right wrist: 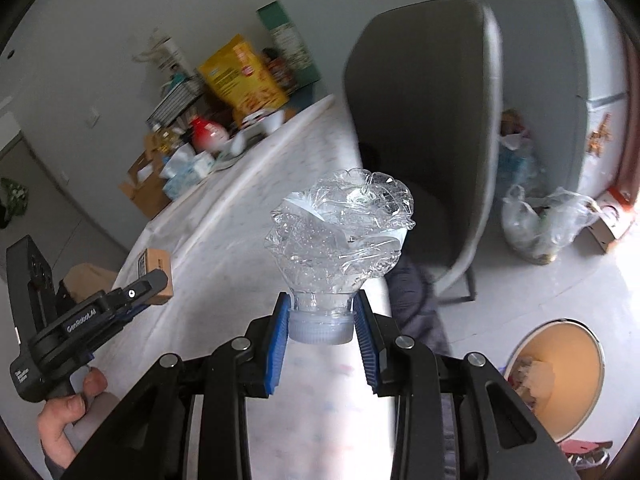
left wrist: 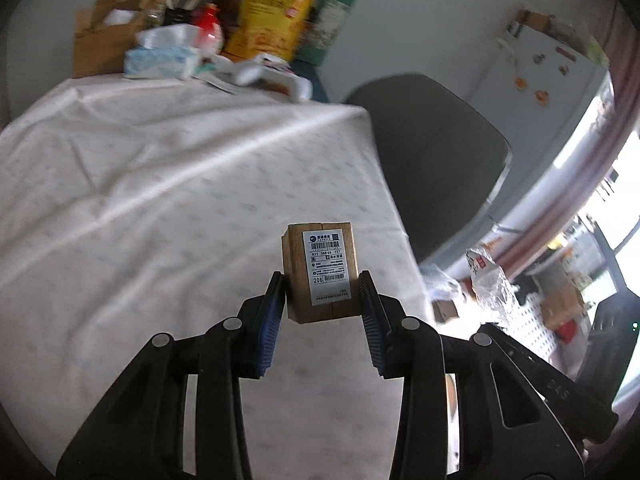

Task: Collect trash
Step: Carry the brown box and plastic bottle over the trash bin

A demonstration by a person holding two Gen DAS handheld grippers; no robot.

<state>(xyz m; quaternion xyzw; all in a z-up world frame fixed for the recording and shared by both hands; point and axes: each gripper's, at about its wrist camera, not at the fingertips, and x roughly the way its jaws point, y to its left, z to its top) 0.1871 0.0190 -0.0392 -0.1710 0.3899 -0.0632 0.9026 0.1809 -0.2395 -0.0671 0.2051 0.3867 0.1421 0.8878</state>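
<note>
Your left gripper [left wrist: 322,290] is pinching a small cardboard box [left wrist: 320,270] between its blue fingers [left wrist: 271,312], one pad on each side, with the box's white shipping label facing you. You are holding the box off the bench [left wrist: 160,200], above the near right part of its white cloth. In the right wrist view that same box [right wrist: 158,270] shows at the left, clamped in your left gripper [right wrist: 154,284].

Your right gripper [right wrist: 322,322] is clamped on a crushed clear plastic bottle [right wrist: 340,236], its fingers [right wrist: 280,332] squeezing the neck just above the white cap, so the crumpled body points away from you. You are holding it off the bench too.

A bin with a tan liner [right wrist: 560,376] sits on the floor at the near right, with scraps inside. A grey chair [right wrist: 424,120] stands at the bench's right edge, and a knotted clear bag [right wrist: 540,224] lies on the floor beyond it. Boxes and packets [left wrist: 208,32] crowd the far end of the bench.
</note>
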